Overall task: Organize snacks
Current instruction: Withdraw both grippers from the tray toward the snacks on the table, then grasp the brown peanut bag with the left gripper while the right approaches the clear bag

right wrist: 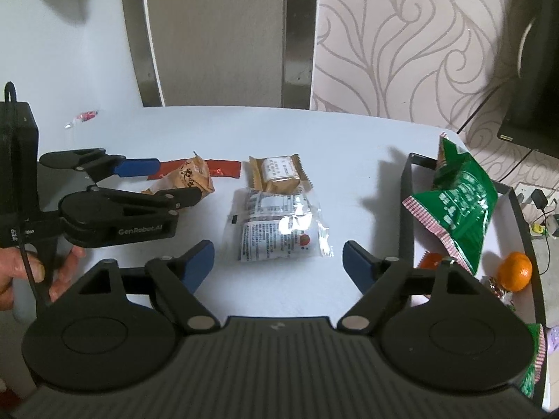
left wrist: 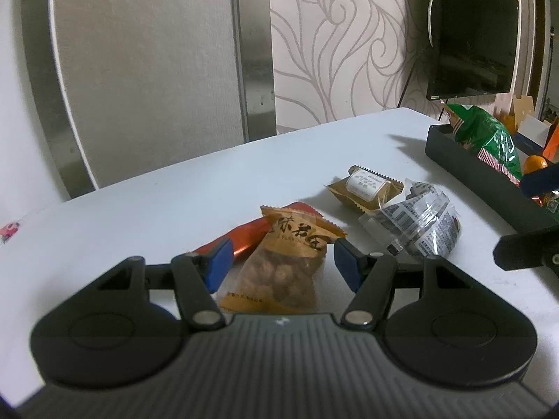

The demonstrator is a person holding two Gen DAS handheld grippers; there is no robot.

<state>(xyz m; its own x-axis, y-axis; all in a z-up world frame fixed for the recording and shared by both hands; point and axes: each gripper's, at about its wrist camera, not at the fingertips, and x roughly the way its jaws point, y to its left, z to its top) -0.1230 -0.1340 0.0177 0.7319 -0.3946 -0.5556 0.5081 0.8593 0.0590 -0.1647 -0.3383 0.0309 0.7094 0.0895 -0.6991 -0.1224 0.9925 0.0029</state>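
Note:
A tan packet of nuts [left wrist: 286, 262] lies on the white table [left wrist: 139, 216], partly over a red wrapper [left wrist: 244, 237]. My left gripper [left wrist: 281, 262] is open around the nut packet, and its blue pads stand clear of the packet's sides. In the right wrist view the nut packet [right wrist: 192, 178] sits between the left gripper's [right wrist: 178, 179] fingers. My right gripper [right wrist: 277, 260] is open wide just short of a clear printed packet [right wrist: 276, 223], with nothing held. A brown pastry packet [right wrist: 277, 173] lies just behind the clear one.
At the right, a black tray [right wrist: 407, 209] holds a green bag [right wrist: 461, 202] and oranges [right wrist: 515, 270]. A small candy [right wrist: 84, 116] lies at the table's far left. A hand [right wrist: 21, 272] grips the left gripper's handle. A dark screen [left wrist: 471, 35] hangs on the wall.

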